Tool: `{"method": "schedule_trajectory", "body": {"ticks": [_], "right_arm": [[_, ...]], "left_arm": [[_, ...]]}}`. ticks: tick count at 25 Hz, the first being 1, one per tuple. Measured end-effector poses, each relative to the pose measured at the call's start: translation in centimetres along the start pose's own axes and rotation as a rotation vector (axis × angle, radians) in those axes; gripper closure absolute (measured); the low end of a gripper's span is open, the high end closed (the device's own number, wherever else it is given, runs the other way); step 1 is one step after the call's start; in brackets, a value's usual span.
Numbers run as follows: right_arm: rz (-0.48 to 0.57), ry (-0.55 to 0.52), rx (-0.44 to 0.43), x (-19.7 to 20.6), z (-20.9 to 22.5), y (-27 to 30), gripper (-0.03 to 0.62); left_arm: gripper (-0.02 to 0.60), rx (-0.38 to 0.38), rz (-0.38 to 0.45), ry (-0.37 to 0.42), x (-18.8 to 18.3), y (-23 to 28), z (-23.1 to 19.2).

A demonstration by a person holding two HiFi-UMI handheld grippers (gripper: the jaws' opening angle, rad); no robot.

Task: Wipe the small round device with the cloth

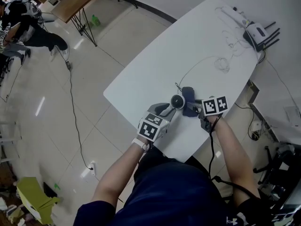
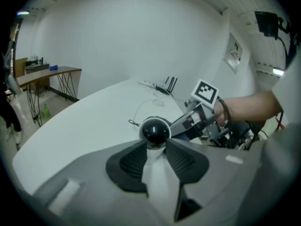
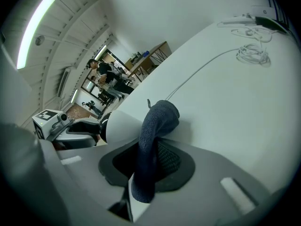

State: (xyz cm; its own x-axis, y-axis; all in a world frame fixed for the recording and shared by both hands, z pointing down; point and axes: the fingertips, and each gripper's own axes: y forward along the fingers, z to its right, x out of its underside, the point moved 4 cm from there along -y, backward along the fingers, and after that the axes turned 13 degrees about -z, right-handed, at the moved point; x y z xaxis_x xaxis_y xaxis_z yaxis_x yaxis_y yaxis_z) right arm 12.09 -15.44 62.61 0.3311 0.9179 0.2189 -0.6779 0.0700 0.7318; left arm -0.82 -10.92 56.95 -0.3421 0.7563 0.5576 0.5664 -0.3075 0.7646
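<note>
Right claw (image 3: 149,147) is clamped on the cloth (image 3: 160,117), and the device (image 3: 117,126) sits on the counter (image 3: 235,102) just left of it, at the tips of the left claw (image 2: 156,146), whose jaws stand apart, so I'd guess the wipe goes leftward.

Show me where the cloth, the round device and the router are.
cloth (image 3: 159,117): right gripper view, its rounded top fold.
round device (image 2: 155,131): left gripper view, its black front dome.
router (image 1: 257,32): head view, its white body.
</note>
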Motion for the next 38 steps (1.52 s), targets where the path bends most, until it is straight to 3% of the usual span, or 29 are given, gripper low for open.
{"method": "schedule_trajectory", "body": {"ticks": [6,14,21,25,28,31,38], "right_arm": [[0.040,-0.092,0.067,-0.8,-2.4,-2.1,0.517],[-0.001,-0.438,0.365,-1.6,-7.2,-4.4,0.517],[-0.135,-0.808,0.691,-1.4,-12.2,-4.4,0.517],[-0.198,-0.919,0.783,-0.7,-12.9,-3.3,0.517],[-0.181,-0.902,0.772,-0.6,-13.1,-3.3,0.517],[-0.084,-0.780,0.683,-0.9,-13.3,-4.6,0.517],[0.282,-0.259,0.234,0.4,-11.0,-9.2,0.517]], "left_arm": [[0.457,-0.005,0.007,0.007,-0.2,-0.2,0.0],[0.457,-0.008,0.037,-0.007,0.3,-1.2,0.5],[0.457,-0.026,0.051,-0.055,2.4,-2.7,0.1],[0.457,-0.030,0.058,-0.076,3.5,-3.5,0.3],[0.457,-0.020,0.058,-0.087,4.0,-4.0,0.7],[0.457,-0.026,0.057,-0.089,4.7,-4.2,0.7],[0.457,0.018,0.040,-0.116,6.1,-4.4,1.7]]}}
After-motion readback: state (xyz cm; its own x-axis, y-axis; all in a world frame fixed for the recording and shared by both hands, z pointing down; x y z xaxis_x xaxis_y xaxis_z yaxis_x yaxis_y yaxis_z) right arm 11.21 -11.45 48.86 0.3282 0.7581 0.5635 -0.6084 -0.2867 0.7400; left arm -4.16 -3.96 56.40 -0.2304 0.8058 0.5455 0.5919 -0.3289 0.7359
